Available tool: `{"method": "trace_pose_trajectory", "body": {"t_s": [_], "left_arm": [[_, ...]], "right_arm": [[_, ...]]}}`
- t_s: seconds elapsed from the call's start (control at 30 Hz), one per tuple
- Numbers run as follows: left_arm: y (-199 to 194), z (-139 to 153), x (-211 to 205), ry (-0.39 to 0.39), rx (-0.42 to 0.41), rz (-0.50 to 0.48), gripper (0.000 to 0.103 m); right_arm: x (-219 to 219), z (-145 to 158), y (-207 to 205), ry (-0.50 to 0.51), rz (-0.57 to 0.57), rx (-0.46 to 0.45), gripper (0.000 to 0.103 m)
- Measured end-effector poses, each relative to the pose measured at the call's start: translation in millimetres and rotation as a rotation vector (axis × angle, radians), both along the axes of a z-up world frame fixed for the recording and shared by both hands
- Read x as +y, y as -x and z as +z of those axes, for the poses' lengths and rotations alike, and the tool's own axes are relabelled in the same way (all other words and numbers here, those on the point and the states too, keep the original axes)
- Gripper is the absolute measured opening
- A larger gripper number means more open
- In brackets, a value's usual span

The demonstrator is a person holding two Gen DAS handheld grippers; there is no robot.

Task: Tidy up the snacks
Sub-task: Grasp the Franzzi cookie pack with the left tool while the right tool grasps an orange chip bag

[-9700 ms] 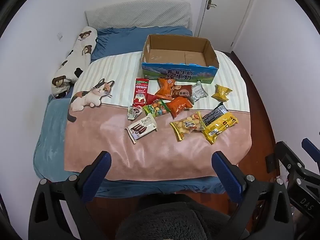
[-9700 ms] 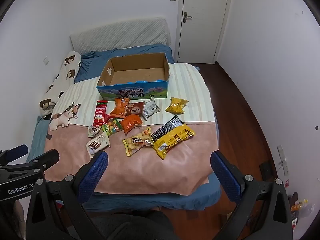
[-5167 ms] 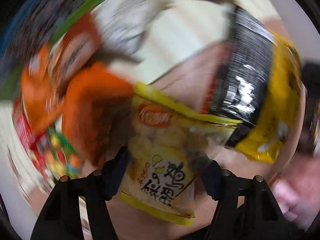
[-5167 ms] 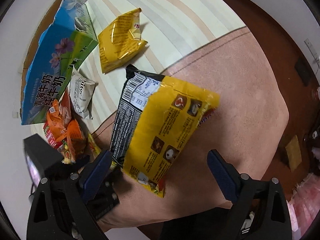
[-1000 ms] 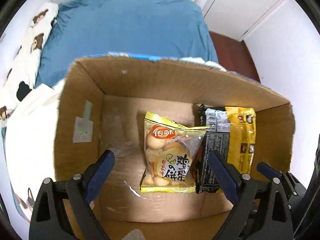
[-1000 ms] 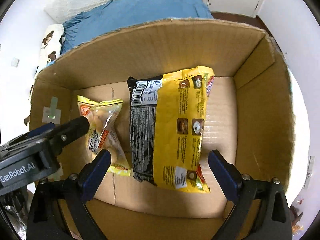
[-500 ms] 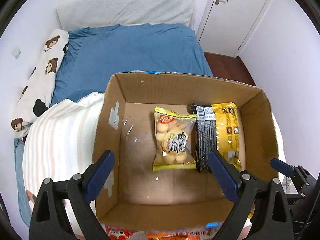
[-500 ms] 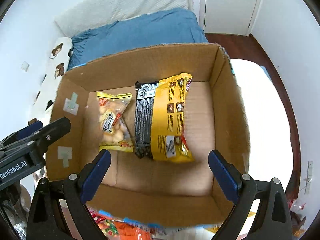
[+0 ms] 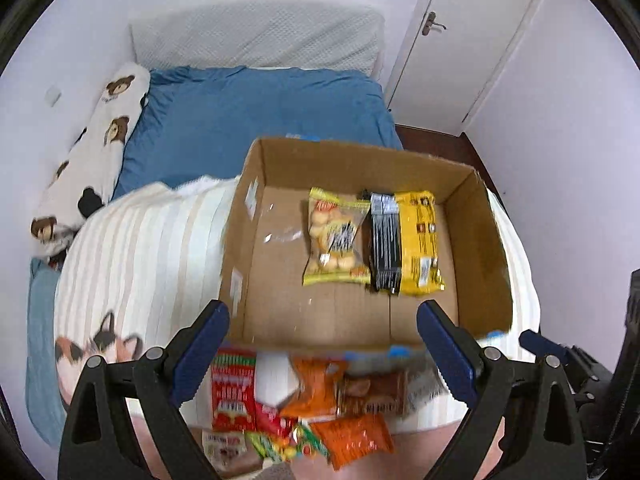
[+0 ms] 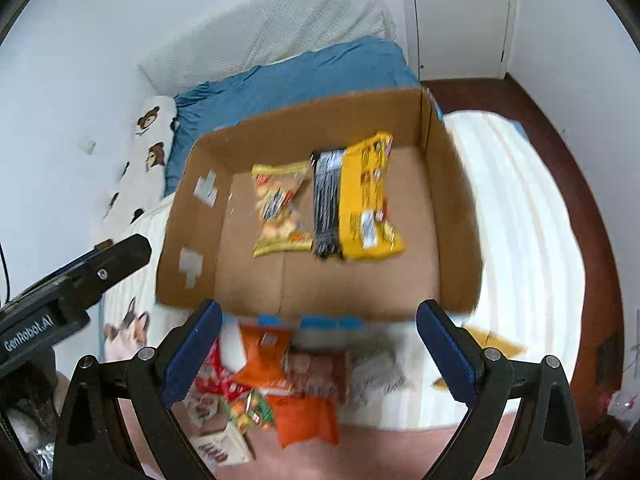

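Observation:
An open cardboard box (image 9: pixel 484 248) (image 10: pixel 452 220) sits on the bed. Inside lie a yellow biscuit bag (image 9: pixel 336 238) (image 10: pixel 280 210) and, to its right, a yellow-and-black packet (image 9: pixel 406 242) (image 10: pixel 356 200). Several loose snacks lie in front of the box: a red packet (image 9: pixel 233 388), orange bags (image 9: pixel 352 436) (image 10: pixel 304 420), a brown packet (image 10: pixel 318 374), a silver packet (image 10: pixel 378 376) and a yellow bag (image 10: pixel 492 348). My left gripper (image 9: pixel 324 348) is open and empty above the box's near edge. My right gripper (image 10: pixel 316 348) is open and empty in the same place.
The bed has a striped and pink blanket with a cat print (image 9: pixel 104 344), a blue sheet (image 9: pixel 256 116) and a bear pillow (image 9: pixel 100 148). A white door (image 9: pixel 472 36) and dark wooden floor (image 10: pixel 580 208) lie to the right. The left gripper's body (image 10: pixel 72 280) shows at left in the right wrist view.
Both grippers have drawn back and up from the box, open and empty. The two packets stay in the box. The loose snacks in front of the box have come into view.

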State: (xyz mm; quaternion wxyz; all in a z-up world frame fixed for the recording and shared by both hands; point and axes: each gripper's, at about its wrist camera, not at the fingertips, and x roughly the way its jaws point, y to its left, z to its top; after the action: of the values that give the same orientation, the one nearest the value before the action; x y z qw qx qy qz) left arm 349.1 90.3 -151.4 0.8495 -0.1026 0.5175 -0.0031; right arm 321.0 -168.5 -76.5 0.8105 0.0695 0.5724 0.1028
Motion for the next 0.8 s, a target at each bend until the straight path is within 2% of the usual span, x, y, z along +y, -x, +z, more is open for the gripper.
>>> {"method": "trace_pose_trajectory", "body": {"t_s": [0.2,0.4,0.5,0.57,0.8], "left_arm": [[49,-30,18,-0.015,0.066,0.053,0.096],[107,-88,53,-0.063,0.201,0.123,0.096],[134,-116,63,-0.093,0.257,0.118,0.096],[151,-136,61,-0.111,0.300,0.060,0.096],[185,-205,14,-0.213,0.454,-0.273,0.096]], "right_arm": [[-1,-48,40,-0.061,-0.015,0.127,0.100],[7,-108,76,-0.128,-0.035,0.275,0.100],[11,-135,91,-0.149,-0.051,0.336,0.100],[12,-150,99,-0.169,-0.060,0.364,0.100],[9,-171,122,-0.141,-0.070,0.397,0.100]]}}
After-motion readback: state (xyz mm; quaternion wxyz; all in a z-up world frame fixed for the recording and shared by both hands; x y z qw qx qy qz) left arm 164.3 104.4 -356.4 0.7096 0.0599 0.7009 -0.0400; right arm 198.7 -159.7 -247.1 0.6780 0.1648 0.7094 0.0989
